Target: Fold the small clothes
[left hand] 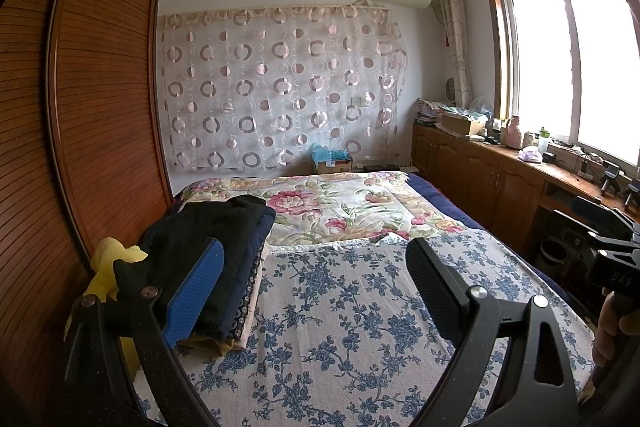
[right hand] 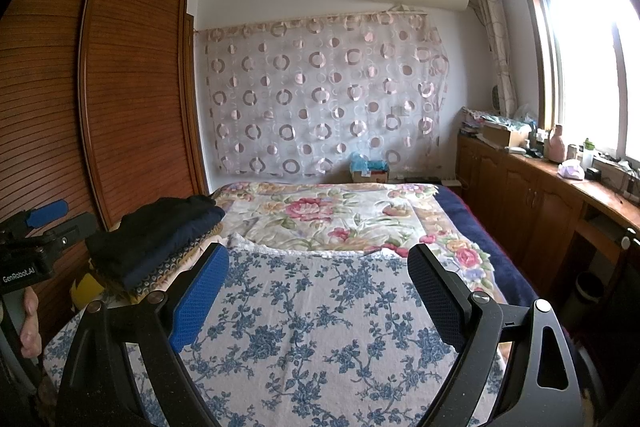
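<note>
A stack of folded dark clothes lies at the left side of the bed, black on top, navy and patterned layers under it; the right wrist view shows the stack of folded clothes too. My left gripper is open above the blue-flowered sheet, its blue pad beside the stack. My right gripper is open over the same blue-flowered sheet, holding nothing. A yellow cloth lies left of the stack.
A pink-flowered blanket covers the far half of the bed. A wooden louvred wardrobe stands close on the left. Wooden cabinets with clutter run under the window on the right. A hand holds the other gripper's handle.
</note>
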Available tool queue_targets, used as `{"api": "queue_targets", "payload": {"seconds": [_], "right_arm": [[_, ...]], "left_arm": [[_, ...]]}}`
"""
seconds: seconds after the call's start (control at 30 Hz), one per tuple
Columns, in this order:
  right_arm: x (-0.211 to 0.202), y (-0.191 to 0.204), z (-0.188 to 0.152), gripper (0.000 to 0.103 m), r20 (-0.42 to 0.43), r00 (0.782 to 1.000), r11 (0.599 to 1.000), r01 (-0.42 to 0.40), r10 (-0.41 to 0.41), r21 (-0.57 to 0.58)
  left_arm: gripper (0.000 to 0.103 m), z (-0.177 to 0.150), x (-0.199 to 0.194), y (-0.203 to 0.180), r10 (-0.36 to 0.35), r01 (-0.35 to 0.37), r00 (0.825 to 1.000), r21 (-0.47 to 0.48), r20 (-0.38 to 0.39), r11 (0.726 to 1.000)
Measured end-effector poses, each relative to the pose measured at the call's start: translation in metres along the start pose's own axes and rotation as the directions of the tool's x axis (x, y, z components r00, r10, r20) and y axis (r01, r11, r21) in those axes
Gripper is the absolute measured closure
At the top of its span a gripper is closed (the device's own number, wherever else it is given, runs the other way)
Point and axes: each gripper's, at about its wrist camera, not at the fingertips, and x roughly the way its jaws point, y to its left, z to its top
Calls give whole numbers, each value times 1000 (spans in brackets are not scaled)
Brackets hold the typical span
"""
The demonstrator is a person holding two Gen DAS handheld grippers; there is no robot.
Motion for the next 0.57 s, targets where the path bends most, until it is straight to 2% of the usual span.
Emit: {"api": "queue_targets", "payload": {"seconds": [0.57], "right_arm": [[0,-1,0,11,1,1000,1000,0,0,-2]], "left_arm": [[10,-2,0,0,-1,1,1000,1,2,1000]]}}
